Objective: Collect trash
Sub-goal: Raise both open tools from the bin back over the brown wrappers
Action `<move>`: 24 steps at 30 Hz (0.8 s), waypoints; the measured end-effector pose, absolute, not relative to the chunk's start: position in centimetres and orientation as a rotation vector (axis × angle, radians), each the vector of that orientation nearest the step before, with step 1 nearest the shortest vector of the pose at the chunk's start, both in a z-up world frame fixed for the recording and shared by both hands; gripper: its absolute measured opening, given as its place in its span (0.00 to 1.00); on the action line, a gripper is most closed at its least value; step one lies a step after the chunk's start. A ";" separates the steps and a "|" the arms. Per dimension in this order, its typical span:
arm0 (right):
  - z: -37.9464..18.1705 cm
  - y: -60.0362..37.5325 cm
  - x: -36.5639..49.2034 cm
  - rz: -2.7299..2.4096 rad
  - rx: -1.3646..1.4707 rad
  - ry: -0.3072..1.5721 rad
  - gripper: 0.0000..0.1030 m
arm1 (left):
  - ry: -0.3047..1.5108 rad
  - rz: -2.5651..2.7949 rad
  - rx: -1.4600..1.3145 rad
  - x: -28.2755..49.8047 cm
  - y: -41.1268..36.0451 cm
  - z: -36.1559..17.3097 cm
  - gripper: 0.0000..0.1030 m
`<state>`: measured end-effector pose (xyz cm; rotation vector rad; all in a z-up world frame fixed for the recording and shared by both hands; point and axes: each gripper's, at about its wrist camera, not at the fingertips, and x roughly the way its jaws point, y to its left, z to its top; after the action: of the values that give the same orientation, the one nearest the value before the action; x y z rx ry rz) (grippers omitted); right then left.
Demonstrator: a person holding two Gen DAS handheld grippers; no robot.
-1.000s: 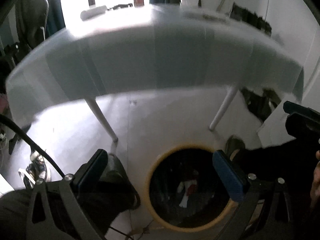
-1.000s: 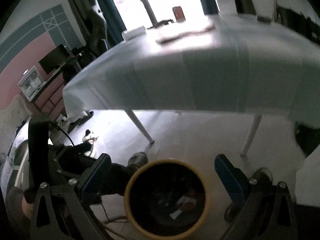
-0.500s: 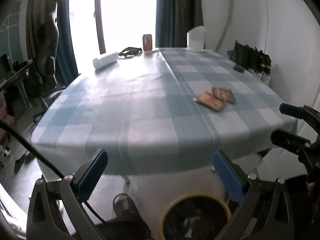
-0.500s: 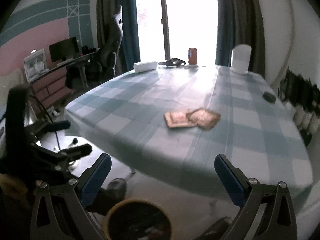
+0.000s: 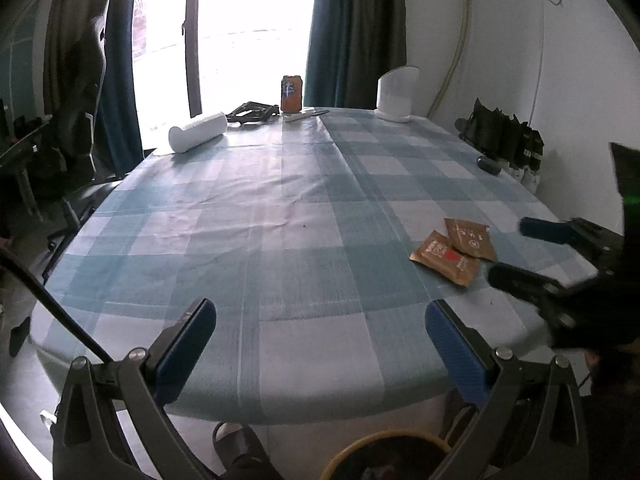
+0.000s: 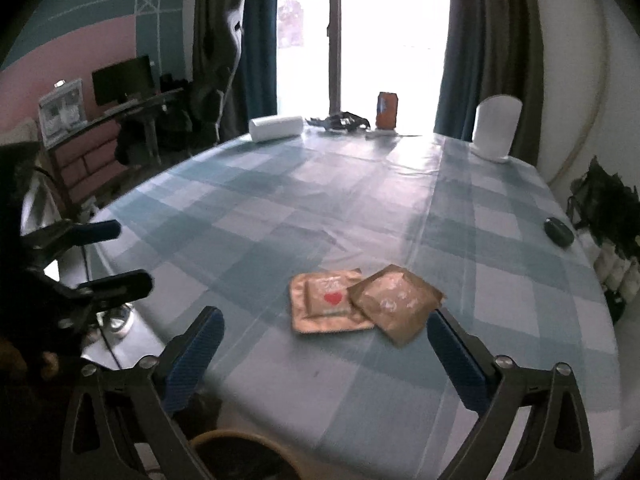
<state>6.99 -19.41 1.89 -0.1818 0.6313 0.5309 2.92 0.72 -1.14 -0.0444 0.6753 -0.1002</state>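
Checked blue-and-white cloth covers the table (image 5: pixel 280 240), and at its far left end a white paper roll (image 5: pixel 198 131) lies on its side, then black folded glasses (image 5: pixel 252 112), an upright orange drink can (image 5: pixel 291 94) and a white rounded container (image 5: pixel 397 94) whose inside cannot be seen. The left hand-held gripper (image 5: pixel 320 344) hangs released over the near edge with nothing between its blue pads. Right of it, two brown foil sachets (image 6: pixel 360 302) lie overlapping on the cloth. The right hand-held gripper (image 6: pixel 324 350) is released just short of them, its jaws having just narrowed slightly. Below, the yellow-rimmed dark bin (image 5: pixel 384 456) shows only dim contents.
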 end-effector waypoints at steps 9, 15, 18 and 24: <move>-0.4 -18.6 11.9 0.481 -0.199 0.723 0.64 | 0.680 -0.148 -0.097 3.1 1.5 -1.8 0.99; -1.1 -18.7 13.1 0.464 -0.207 0.748 0.60 | 0.691 -0.157 -0.102 3.0 1.8 -2.2 0.99; -1.2 -18.7 13.7 0.468 -0.194 0.757 0.57 | 0.697 -0.155 -0.102 3.0 1.9 -2.3 0.99; -1.2 -19.3 14.2 0.466 -0.165 0.756 0.39 | 0.704 -0.159 -0.104 3.0 1.9 -2.4 0.99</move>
<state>14.22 -19.27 -1.18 -0.1655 0.7558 0.4659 2.97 1.86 -2.43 -0.1038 0.7039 -0.1589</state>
